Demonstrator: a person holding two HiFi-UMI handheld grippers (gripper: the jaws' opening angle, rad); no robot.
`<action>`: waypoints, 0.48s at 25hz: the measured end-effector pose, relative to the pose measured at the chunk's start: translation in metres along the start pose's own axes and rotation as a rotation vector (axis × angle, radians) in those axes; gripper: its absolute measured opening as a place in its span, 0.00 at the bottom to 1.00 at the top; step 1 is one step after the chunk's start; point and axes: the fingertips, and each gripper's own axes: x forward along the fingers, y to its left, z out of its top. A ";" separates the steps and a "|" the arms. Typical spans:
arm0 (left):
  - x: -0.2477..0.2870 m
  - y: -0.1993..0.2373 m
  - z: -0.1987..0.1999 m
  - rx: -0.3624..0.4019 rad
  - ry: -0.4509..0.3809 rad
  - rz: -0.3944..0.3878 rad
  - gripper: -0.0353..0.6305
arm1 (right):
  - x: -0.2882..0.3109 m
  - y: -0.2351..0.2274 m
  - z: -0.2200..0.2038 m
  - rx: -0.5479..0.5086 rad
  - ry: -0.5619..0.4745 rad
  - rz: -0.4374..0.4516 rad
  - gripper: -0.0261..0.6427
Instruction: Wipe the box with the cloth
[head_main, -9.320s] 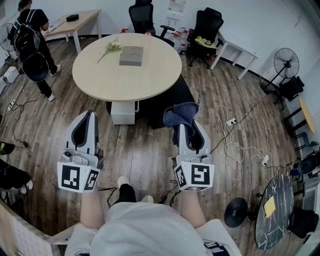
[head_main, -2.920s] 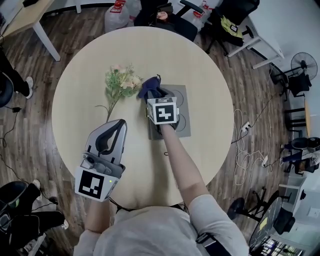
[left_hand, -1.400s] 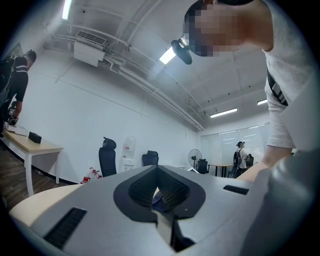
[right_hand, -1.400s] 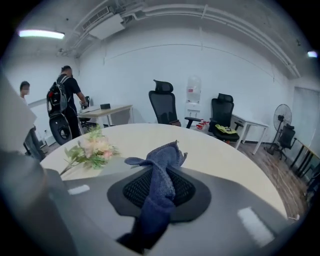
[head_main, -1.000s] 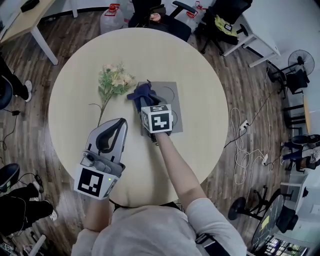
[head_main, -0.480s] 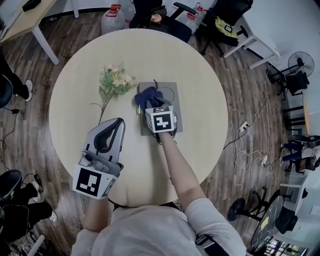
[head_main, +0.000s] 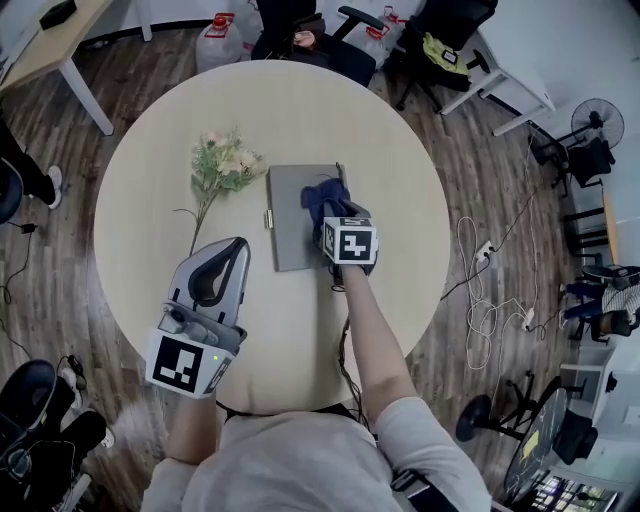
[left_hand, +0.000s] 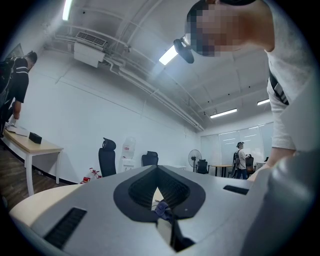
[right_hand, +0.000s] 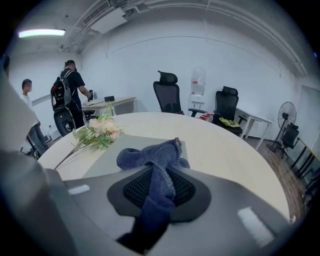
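Between right gripper fingers: cloth pinched tight, bunched past the tips onto the box | left gripper: fingers closed together, empty | flowers ahead of its tips, box ahead-right, on table

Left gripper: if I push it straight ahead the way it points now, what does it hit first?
Likely the box, at its near corner, with the cloth just behind. Height is unclear, so the left gripper might pass above it.
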 end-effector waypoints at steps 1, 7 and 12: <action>0.001 -0.002 0.000 0.001 0.000 -0.002 0.06 | -0.002 -0.006 -0.001 0.001 0.002 -0.009 0.17; 0.001 -0.005 -0.001 0.000 -0.003 -0.003 0.06 | -0.010 -0.032 -0.010 -0.014 0.006 -0.064 0.17; 0.002 -0.009 0.000 0.006 -0.001 -0.011 0.06 | -0.014 -0.047 -0.015 -0.008 0.007 -0.097 0.17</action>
